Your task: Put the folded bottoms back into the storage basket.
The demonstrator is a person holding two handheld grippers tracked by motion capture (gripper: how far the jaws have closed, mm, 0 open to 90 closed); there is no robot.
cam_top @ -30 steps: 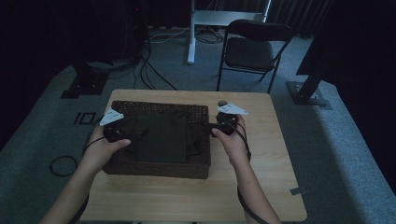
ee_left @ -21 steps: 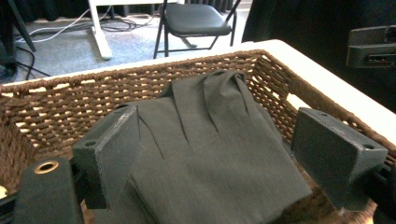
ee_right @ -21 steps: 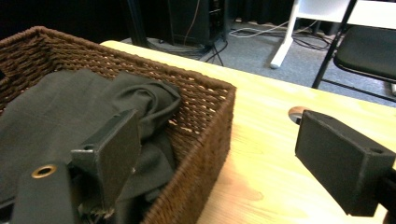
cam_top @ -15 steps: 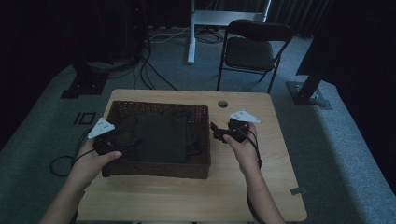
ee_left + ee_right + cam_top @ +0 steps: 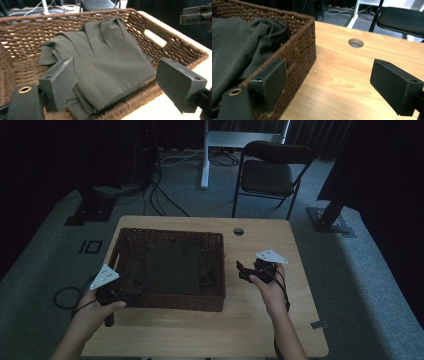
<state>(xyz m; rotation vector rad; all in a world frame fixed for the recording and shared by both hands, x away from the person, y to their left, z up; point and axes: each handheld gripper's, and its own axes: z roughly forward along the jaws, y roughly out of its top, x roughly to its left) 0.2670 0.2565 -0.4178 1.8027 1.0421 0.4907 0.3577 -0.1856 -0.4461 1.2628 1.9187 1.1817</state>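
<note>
Sitting folded in the wicker basket (image 5: 168,301) is a dark grey-green garment (image 5: 172,268), collar end toward the far wall, and it takes up most of the basket's floor. The basket is on the left half of the wooden desk (image 5: 260,320), with a handle slot cut in its side wall.

The left gripper (image 5: 131,292) is at the basket's near-left corner with its jaws spread wide and nothing between them; in the left gripper view they frame the near edge of the cloth. The right gripper (image 5: 242,270) hovers over bare desk just beside the basket's right wall, jaws also wide apart and empty.

There's a round cable hole (image 5: 238,231) near the desk's far edge. Beyond it stand a black folding chair (image 5: 267,175) on grey carpet, cables (image 5: 165,200) on the floor, and a white desk leg (image 5: 205,155). The room's pretty dim.
</note>
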